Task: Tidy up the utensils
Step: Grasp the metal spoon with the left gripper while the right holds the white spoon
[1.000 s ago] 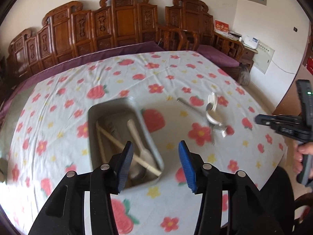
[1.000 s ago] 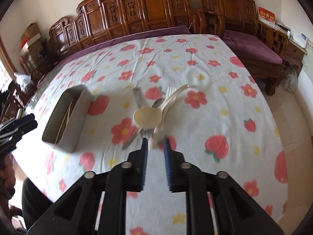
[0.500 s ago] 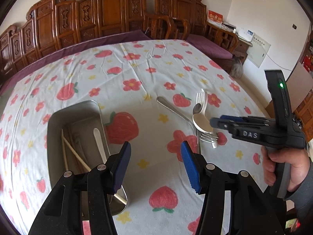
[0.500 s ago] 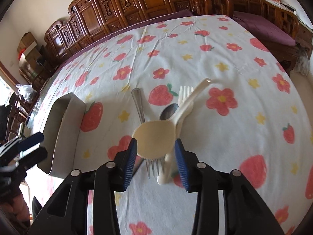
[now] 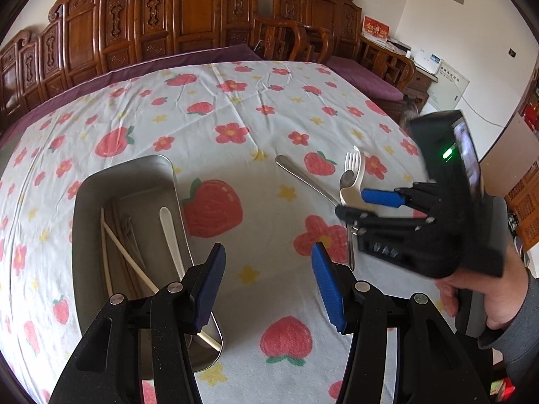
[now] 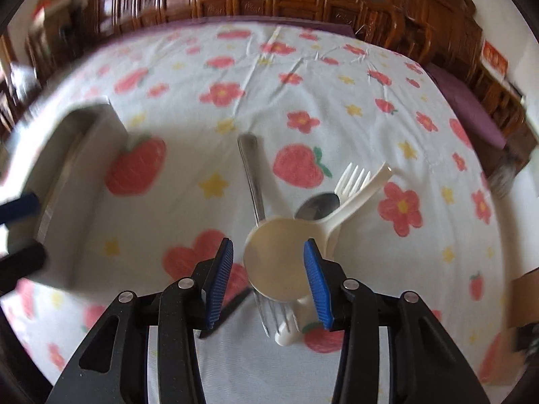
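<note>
Several utensils lie heaped on the strawberry-print tablecloth (image 6: pixel 303 77): a cream plastic spoon (image 6: pixel 279 262) on top, its bowl between the spread blue pads of the right gripper (image 6: pixel 267 281), which is released and grasps nothing. Whether a pad touches the bowl's rim is hard to say, since that view is blurred. Under the spoon the right wrist view shows a white plastic fork (image 6: pixel 352 180) pointing to 12 o'clock, a metal spoon (image 6: pixel 318 205) bowl and a long metal handle (image 6: pixel 251 175), with metal tines at 6 o'clock of the bowl. The left wrist view shows what this one blurs: the metal tray (image 5: pixel 101 181) at 9 o'clock of the heap, holding wooden chopsticks (image 5: pixel 128 259) and a white spoon (image 5: pixel 171 232). The left gripper (image 5: pixel 266 281) hangs wide open over the cloth just beside the tray's right wall, holding nothing. Carved wooden chairs (image 5: pixel 188 17) stand at 12 o'clock behind the table.
</note>
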The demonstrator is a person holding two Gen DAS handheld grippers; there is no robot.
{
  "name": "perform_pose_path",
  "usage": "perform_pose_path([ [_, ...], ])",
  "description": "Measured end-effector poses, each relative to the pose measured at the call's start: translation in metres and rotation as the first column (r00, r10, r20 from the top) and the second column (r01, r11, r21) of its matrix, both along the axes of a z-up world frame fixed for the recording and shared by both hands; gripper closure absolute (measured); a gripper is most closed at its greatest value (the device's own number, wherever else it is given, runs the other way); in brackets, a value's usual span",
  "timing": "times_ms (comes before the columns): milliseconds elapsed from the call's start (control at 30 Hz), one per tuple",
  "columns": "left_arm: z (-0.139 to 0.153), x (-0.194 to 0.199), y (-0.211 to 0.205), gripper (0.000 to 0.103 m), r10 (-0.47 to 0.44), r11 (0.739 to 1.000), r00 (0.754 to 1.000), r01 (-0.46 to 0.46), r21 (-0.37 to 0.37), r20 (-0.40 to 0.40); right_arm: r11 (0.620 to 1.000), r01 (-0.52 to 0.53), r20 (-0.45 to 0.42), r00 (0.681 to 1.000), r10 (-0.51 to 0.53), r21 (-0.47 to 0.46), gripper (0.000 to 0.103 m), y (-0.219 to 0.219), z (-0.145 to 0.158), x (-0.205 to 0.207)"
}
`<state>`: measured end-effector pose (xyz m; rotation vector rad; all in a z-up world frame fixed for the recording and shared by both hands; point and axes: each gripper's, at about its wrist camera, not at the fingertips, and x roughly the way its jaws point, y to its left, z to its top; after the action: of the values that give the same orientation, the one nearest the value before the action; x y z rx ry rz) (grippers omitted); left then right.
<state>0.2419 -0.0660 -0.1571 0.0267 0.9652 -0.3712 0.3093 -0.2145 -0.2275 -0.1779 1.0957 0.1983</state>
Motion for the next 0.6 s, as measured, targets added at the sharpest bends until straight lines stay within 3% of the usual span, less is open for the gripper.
perform_pose_path([
  [133,0.002,-0.002,0.0,0.052,-0.002,1.0,1.0,0.002,0.0,0.005,0.999,-0.015,-0.002,1.0,0.014,-0.037,0.086,-0.006,-0.001,-0.007],
  [233,0.003,-0.004,-0.004,0.052,-0.006,1.0,1.0,0.006,0.003,0.004,1.0,-0.008,0.003,1.0,0.008,-0.015,0.096,-0.02,0.005,-0.015],
  [600,-0.01,-0.006,-0.043,0.052,-0.065,0.998,0.997,0.066,0.02,-0.035,0.986,-0.007,0.089,0.996,-0.007,0.165,0.1,-0.078,0.03,-0.061],
])
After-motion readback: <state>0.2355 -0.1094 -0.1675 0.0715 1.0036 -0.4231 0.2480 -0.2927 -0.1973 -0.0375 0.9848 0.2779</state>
